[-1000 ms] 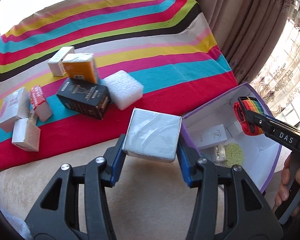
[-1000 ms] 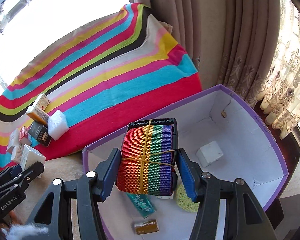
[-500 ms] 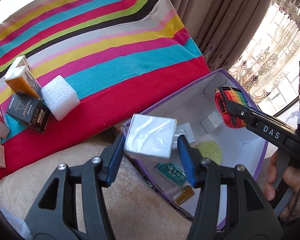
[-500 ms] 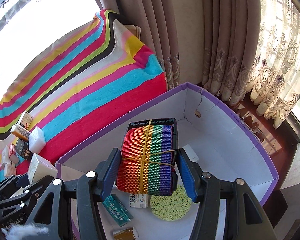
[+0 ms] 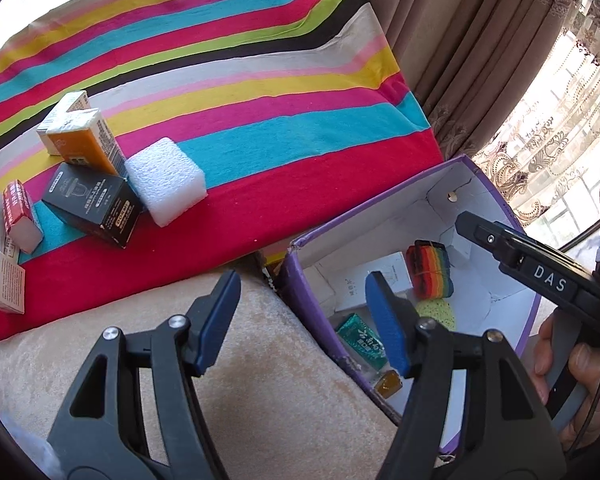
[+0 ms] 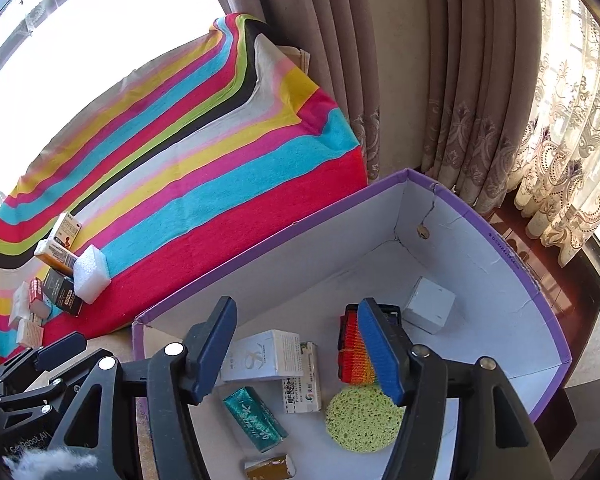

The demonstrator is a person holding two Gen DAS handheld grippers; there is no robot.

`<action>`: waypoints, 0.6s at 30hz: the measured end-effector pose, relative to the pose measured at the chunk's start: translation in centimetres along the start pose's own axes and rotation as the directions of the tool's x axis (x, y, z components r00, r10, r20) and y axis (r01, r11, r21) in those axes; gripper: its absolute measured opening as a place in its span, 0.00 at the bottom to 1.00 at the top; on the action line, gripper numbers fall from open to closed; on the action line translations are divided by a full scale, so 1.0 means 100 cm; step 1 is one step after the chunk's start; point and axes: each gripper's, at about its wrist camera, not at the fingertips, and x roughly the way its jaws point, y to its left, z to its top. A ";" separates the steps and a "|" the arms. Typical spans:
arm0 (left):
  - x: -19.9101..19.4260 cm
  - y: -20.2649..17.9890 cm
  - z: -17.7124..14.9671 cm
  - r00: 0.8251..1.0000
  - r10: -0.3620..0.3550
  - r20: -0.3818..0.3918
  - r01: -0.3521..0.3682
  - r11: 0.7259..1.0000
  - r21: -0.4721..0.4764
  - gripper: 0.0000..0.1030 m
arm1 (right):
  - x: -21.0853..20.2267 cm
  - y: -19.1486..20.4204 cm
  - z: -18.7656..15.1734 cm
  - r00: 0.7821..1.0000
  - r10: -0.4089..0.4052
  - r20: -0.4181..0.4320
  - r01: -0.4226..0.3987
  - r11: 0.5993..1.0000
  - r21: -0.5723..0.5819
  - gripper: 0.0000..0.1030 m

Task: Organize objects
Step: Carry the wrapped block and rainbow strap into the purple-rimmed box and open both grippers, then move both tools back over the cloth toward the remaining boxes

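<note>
Your left gripper (image 5: 302, 308) stands released with nothing between its blue pads; far off to its left on the striped cloth (image 5: 228, 92) lie the unsorted boxes: a small white carton (image 5: 2, 282) nearest you, a red-and-white box (image 5: 20, 216) beyond it, then the black box (image 5: 94, 204) with the orange box (image 5: 86, 144) leaning at its far side, and the white foam block (image 5: 166, 180) touching the black box on its right; below all these the beige cushion (image 5: 260, 380) runs under your fingers; the purple-rimmed box (image 5: 380, 204) sits ahead and to the right of this gripper, its near corner just past the right pad.

Your right gripper (image 6: 298, 348) is likewise spread wide and holds nothing (it hangs over the box's white floor); between its pads and a little ahead lies a white carton (image 6: 266, 354), with a narrow white printed packet (image 6: 306, 380) just to the right of it; nearer you, under the gap, a teal packet (image 6: 254, 418) lies at a slant, and a small brown-gold sachet (image 6: 270, 468) at the bottom edge; the rainbow strap roll (image 6: 352, 354) rests on the floor right behind the right pad, partly hidden by it, with the yellow-green sponge (image 6: 360, 418) just in front of it; further ahead and to the right sits a small grey-white cube (image 6: 430, 310), apart from the rest, near the far wall.
</note>
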 end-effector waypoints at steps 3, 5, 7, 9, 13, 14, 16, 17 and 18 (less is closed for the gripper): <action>-0.006 0.012 -0.004 1.000 0.012 0.008 -0.011 1.000 -0.025 0.66 | 0.002 0.013 -0.003 1.000 0.017 -0.013 -0.018 1.000 -0.017 0.63; -0.009 0.020 -0.006 1.000 0.019 0.012 -0.018 0.999 -0.043 0.66 | 0.003 0.023 -0.006 0.999 0.028 -0.020 -0.028 0.999 -0.035 0.63; -0.013 0.029 -0.008 1.000 0.025 0.014 -0.024 0.998 -0.065 0.66 | 0.003 0.034 -0.008 0.999 0.037 -0.029 -0.039 0.998 -0.052 0.65; -0.017 0.038 -0.010 0.999 0.028 0.018 -0.026 0.996 -0.088 0.66 | 0.005 0.045 -0.011 0.998 0.052 -0.039 -0.055 0.996 -0.068 0.66; -0.025 0.059 -0.016 0.999 0.041 0.026 -0.037 0.991 -0.132 0.66 | 0.007 0.069 -0.016 0.995 0.079 -0.060 -0.085 0.991 -0.103 0.67; -0.027 0.064 -0.018 0.998 0.047 0.029 -0.043 0.989 -0.143 0.66 | 0.007 0.076 -0.017 0.994 0.086 -0.067 -0.093 0.989 -0.114 0.67; -0.032 0.075 -0.021 0.998 0.059 0.034 -0.052 0.985 -0.167 0.66 | 0.008 0.089 -0.020 0.992 0.099 -0.078 -0.109 0.985 -0.135 0.68; -0.034 0.081 -0.023 0.997 0.064 0.037 -0.056 0.982 -0.181 0.66 | 0.009 0.096 -0.021 0.991 0.106 -0.083 -0.117 0.982 -0.147 0.68; -0.036 0.088 -0.025 0.997 0.067 0.039 -0.058 0.979 -0.195 0.66 | 0.009 0.102 -0.023 0.990 0.110 -0.087 -0.123 0.979 -0.159 0.68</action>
